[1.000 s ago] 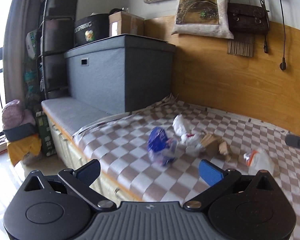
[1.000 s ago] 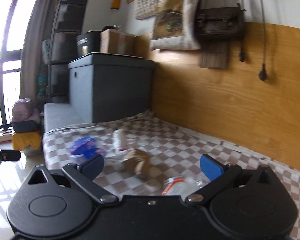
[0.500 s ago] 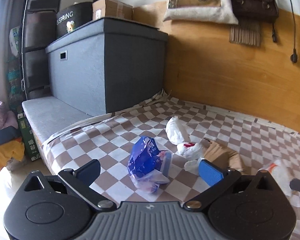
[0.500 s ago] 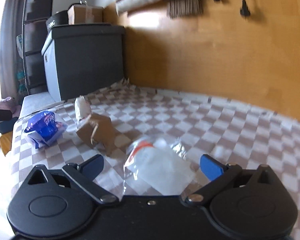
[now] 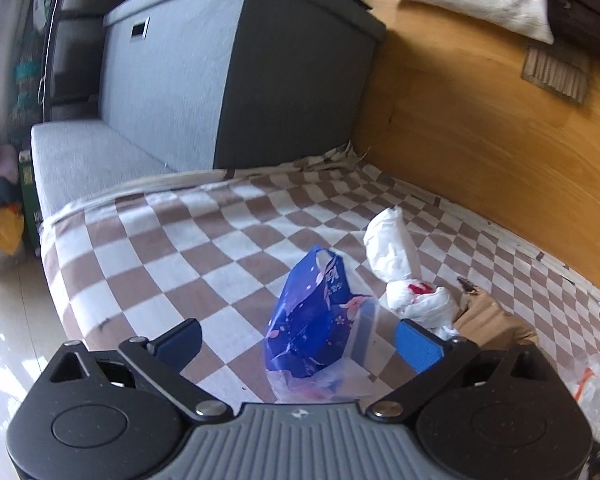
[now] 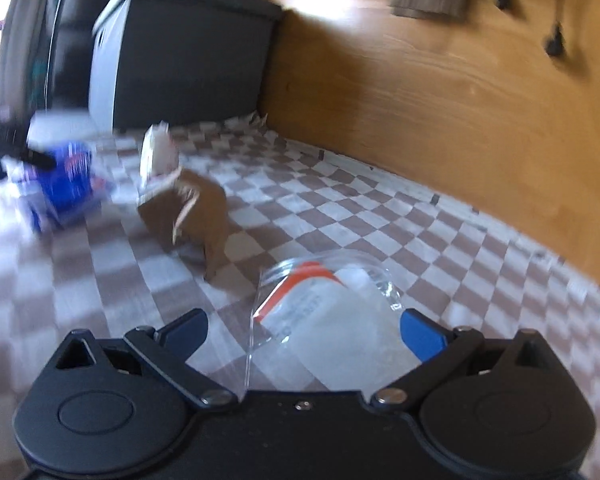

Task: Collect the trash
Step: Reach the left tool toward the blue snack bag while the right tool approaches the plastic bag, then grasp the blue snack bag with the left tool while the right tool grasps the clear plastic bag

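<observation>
Trash lies on a brown-and-white checked bed cover [image 5: 172, 264]. A crumpled blue plastic bag [image 5: 312, 316] stands between the fingers of my left gripper [image 5: 298, 342]; the jaws are closing but the pads do not touch the bag. Behind it lie white crumpled bags [image 5: 396, 260] and a torn brown paper bag [image 5: 492, 320]. A clear zip bag with an orange strip [image 6: 324, 320] lies between the fingers of my right gripper [image 6: 304, 334], which is open. The brown paper bag [image 6: 192, 208] and blue bag [image 6: 64, 180] show at the left of the blurred right wrist view.
A grey fabric storage box [image 5: 228, 80] stands at the head of the bed on a grey bench [image 5: 84, 156]. A wooden wall panel [image 5: 480, 128] runs along the far side. The bed's edge drops to a shiny floor [image 5: 8, 320] at the left.
Both grippers have moved forward and down toward the bed. The blue bag now sits between my left fingers, and the clear zip bag has come between my right fingers.
</observation>
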Motion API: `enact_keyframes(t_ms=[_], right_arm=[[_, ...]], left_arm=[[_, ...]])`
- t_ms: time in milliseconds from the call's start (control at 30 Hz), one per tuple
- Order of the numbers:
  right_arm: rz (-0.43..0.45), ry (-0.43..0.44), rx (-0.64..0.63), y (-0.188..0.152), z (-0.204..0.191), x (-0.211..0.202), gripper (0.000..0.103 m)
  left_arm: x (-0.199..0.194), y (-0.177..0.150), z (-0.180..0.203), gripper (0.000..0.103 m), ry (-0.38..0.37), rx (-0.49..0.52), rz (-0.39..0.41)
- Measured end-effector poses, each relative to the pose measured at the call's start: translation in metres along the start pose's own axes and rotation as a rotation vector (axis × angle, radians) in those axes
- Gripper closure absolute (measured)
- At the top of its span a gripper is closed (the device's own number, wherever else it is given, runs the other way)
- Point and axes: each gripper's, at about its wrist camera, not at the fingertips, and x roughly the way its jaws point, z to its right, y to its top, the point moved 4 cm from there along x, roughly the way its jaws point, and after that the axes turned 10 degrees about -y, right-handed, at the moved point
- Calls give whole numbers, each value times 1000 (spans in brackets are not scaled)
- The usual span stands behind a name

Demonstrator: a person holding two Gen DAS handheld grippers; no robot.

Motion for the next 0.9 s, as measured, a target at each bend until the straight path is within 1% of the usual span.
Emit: enact_keyframes(t_ms=[67,100,167,200,300,367,400,433,467,500,533,567,600,633,667,700,733,800,833,900], right_arm=[[-8,-39,-49,-2,-10,5,0],[-20,-62,-72,-3,-14,8,0],[-34,-89,-103,-6,-19,13,0],[-30,-93,-106,-6,-19,12,0],[-43,-74,-74,-8,-15,16,0],[-61,-45,-27,-9,-8,19,0],[-70,-38,-1,-10,-3,20,0],[-76,-35,19,-11,0,20,2],[-78,-35,35,-11,3,20,6],[-76,-48,48,-11,5,20,17],[-74,-65,57,-11,7,18,26],[-69,-72,69,-11,10,17,26],[-64,-59,79,-11,12,15,29],[-56,-53,87,-11,14,14,35],[-49,-53,91,-10,16,12,38],[-41,-51,91,-10,19,9,44],[-35,-46,94,-9,21,7,54],[-11,-45,100,-7,28,-1,63],[-4,-38,105,-5,31,-5,68],[8,-22,121,-2,39,-14,73]], left_arm=[[6,-2,-3,19,-7,-17,-21],[9,-3,-4,22,-5,-22,-30],[14,-6,-5,31,-1,-21,-38],[17,-7,-6,33,-2,-23,-43],[24,-11,-8,43,-14,-36,-65],[26,-14,-7,55,-14,-34,-71],[26,-15,-6,58,-14,-27,-69],[26,-16,-5,63,-17,-21,-72],[25,-17,-3,76,-20,-16,-76],[24,-18,-2,80,-17,-11,-84],[22,-18,-2,80,-13,-9,-87],[20,-19,0,81,-14,-4,-89],[17,-20,1,81,-12,2,-90],[14,-21,3,82,-12,8,-92],[10,-23,5,84,-13,12,-93],[6,-24,8,84,-13,13,-92],[2,-26,10,85,-14,11,-92],[-6,-29,16,85,-16,6,-89],[-10,-30,19,86,-19,8,-88],[-19,-32,29,86,-24,21,-82]])
